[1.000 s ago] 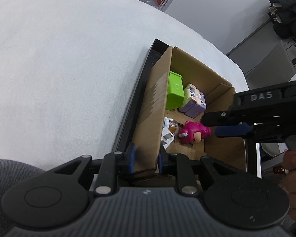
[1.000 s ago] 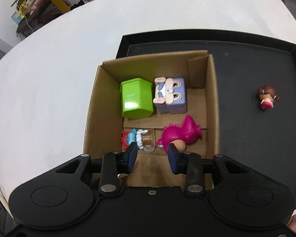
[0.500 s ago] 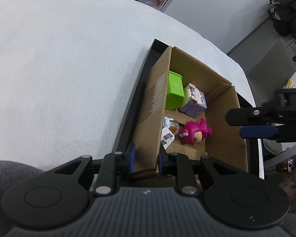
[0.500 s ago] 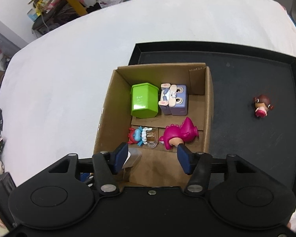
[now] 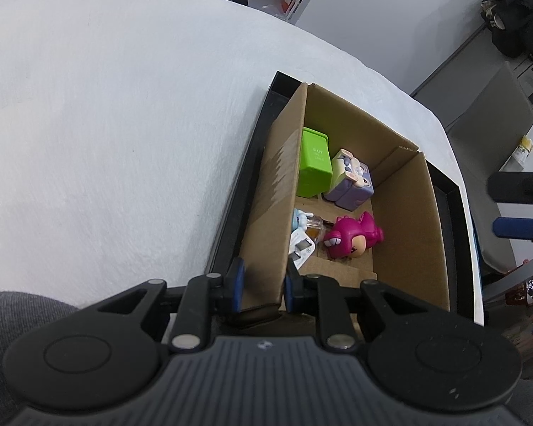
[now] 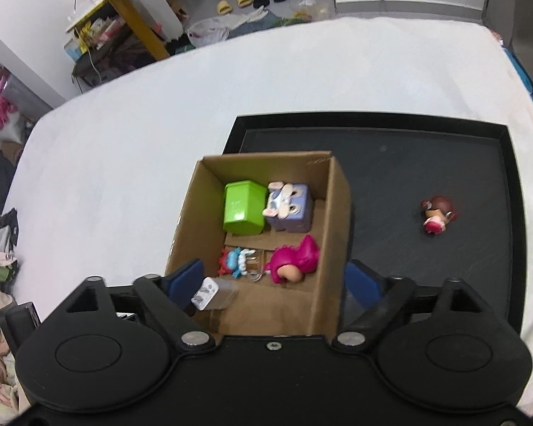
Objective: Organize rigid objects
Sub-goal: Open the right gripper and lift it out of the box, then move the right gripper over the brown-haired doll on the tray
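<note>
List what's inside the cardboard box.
Inside the cardboard box: green bin, purple block toy, magenta dinosaur, blue-red figure, clear piece, small white-labelled container. The near floor is hidden behind the gripper.

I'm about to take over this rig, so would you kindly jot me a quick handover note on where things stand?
Left hand-held gripper: shut on the cardboard box wall, steadying it.
Right hand-held gripper: jaws just opened wide, nothing between them, above the box.
In the box: green bin, purple bunny cube, blue figure, pink dinosaur.
Left: brown-haired doll, lying on the black tray.
</note>
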The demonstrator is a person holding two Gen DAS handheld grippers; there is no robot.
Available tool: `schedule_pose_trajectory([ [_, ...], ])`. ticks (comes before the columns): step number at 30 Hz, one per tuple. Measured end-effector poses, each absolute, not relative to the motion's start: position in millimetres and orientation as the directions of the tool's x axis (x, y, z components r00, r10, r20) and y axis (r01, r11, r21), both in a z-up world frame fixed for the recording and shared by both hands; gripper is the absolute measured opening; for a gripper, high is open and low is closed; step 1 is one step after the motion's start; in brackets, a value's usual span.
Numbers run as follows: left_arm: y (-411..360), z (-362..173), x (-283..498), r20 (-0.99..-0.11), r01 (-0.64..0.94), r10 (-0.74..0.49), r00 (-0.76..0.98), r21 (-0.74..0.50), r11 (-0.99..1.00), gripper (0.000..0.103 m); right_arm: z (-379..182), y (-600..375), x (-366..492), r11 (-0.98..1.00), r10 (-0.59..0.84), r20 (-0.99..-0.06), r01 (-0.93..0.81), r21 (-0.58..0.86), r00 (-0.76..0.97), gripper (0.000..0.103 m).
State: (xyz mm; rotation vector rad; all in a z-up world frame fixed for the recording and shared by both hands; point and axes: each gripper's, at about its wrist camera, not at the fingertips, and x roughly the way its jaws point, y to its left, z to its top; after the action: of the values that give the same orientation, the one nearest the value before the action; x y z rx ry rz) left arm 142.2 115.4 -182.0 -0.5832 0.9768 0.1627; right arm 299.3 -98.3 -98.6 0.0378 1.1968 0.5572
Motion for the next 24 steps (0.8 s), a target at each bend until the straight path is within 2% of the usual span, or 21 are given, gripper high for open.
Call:
schedule_pose_trajectory([
  [12, 108.6, -178.9, 143.8, -0.835, -0.387, -0.084, 0.544, -0.338, 0.858, 0.02, -103.9, -150.1, 323.9, 0.876, 0.454, -0.842, -0.317, 0.363, 0.29, 0.095],
  [24, 100.6, -177.3, 146.8, -0.848, -0.385, -0.041, 0.528, -0.282, 0.879, 0.018, -131.6, -206.8, 359.5, 0.886, 0.463, -0.829, -0.194, 0.421, 0.315, 0.095],
])
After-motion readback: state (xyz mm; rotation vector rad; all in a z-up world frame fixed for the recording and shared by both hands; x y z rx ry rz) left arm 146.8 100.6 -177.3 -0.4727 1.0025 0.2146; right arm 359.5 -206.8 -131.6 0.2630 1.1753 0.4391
